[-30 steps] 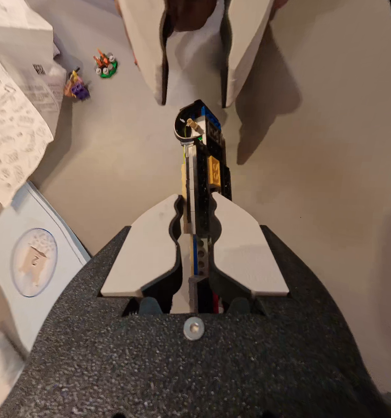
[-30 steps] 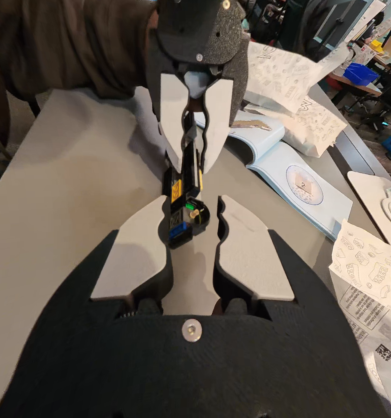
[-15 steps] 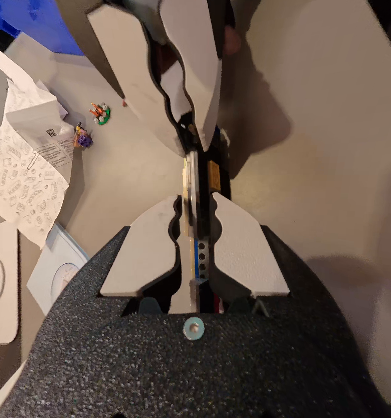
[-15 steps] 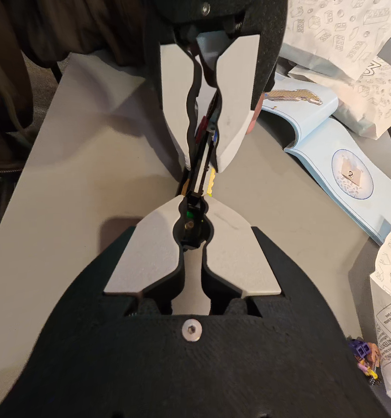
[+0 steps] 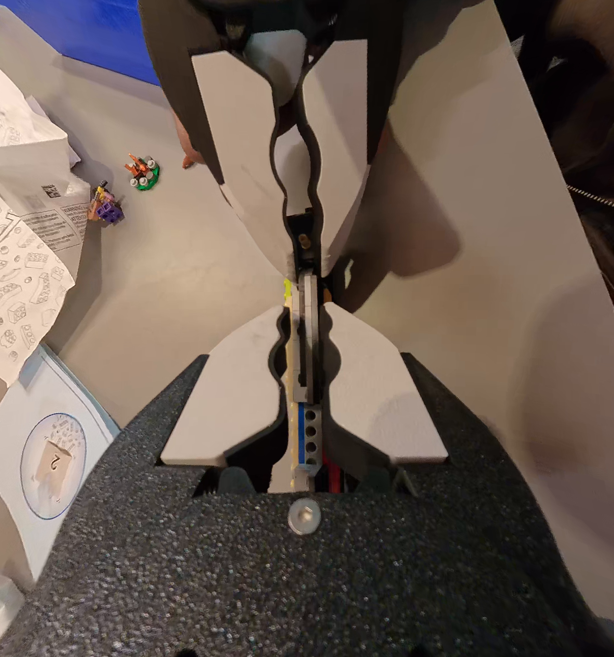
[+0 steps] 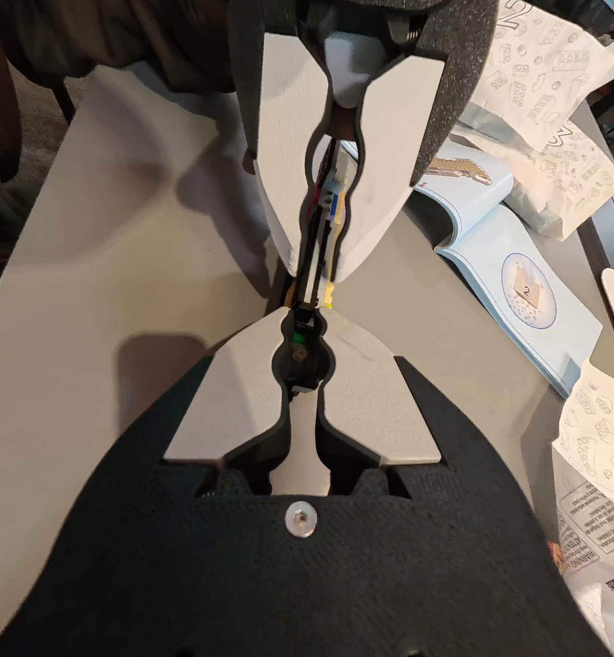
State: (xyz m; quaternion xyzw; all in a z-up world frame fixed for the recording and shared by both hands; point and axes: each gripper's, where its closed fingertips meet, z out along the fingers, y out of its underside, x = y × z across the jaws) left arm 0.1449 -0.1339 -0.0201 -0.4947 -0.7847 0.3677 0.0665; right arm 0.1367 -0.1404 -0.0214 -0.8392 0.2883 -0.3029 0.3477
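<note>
Glossy plastic brick model (image 5: 307,341), matt table (image 5: 177,270), crumpled paper bag (image 5: 10,227)

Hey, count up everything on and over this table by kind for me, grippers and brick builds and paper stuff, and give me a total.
Grippers: 2, the left gripper and the right gripper, each clamped on an end of the long build
Long brick build: 1
Small brick builds: 2, a green-based one and a purple one
Printed paper bags: 2
Light blue booklet: 1
Total: 8
</note>
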